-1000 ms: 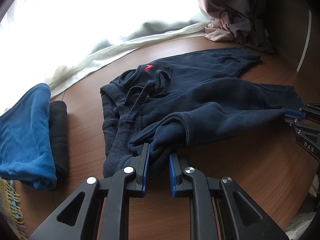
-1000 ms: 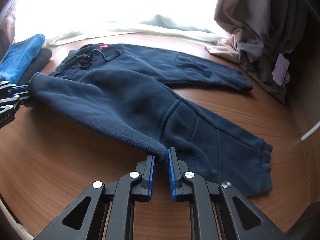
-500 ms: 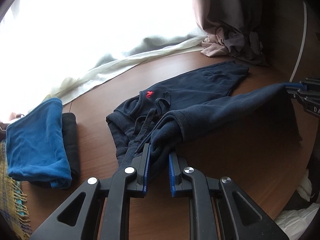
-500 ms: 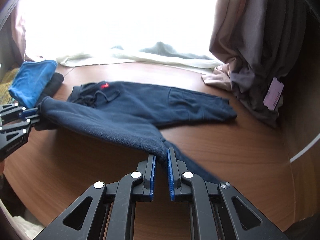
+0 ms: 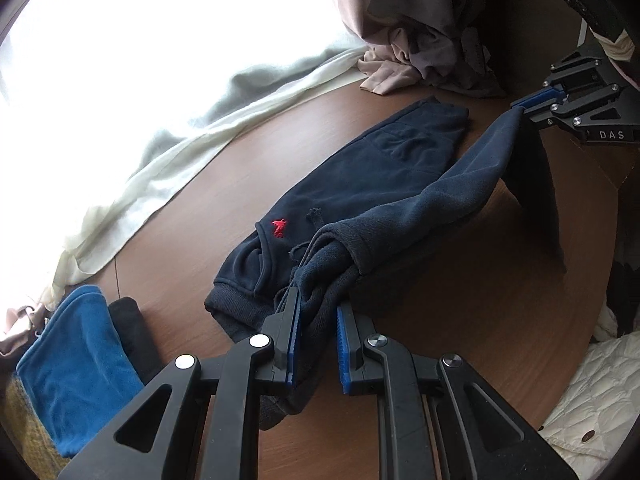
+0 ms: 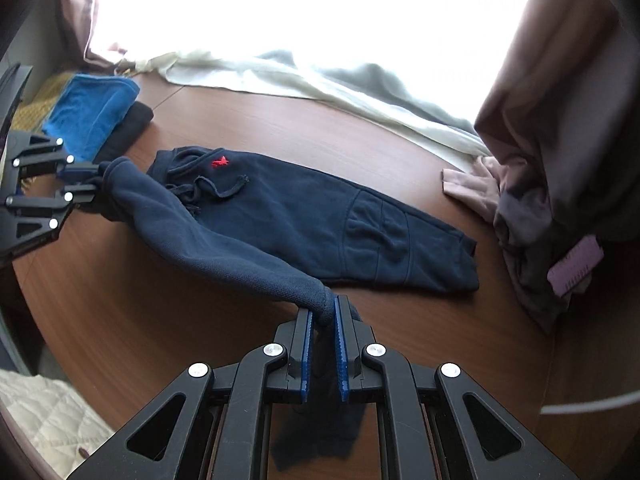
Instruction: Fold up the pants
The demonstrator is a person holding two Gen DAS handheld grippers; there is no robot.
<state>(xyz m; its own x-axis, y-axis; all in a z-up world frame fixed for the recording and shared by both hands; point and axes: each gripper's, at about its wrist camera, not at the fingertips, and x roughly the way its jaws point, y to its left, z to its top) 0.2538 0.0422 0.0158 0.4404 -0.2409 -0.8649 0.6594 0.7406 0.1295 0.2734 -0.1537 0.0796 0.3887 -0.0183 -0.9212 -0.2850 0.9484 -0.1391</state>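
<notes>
A: Navy sweatpants (image 6: 304, 216) on the round wooden table (image 6: 168, 304). Far leg lies flat, with the red logo (image 6: 219, 161) near the waistband facing up. Near leg is off the wood, strung between the two grippers.

B: Jaws?

A: Left gripper (image 5: 316, 340) is clamped on the bunched waistband end, with cloth filling the gap between the blue pads. Right gripper (image 6: 322, 344) is closed on the near leg near its cuff end, and loose fabric hangs below it.

B: Landmark everything off the logo, please.

A: The held waistband corner sits just beside the logo, on its window-away side. The flat leg runs from the logo toward the brown curtain (image 6: 560, 120). The folded blue towel (image 6: 92, 108) and a dark folded piece are past the logo on the opposite side, well apart from the pants. Pale cloth (image 6: 320, 80) lies along the window edge behind the logo.

B: Progress?

A: Early, I judge. First fold is under way: the near leg is raised but not yet laid onto the flat one. Left to do: lay it leg on leg with edges matched, then fold across the length. Risk is that the hanging slack wrinkles underneath.
</notes>
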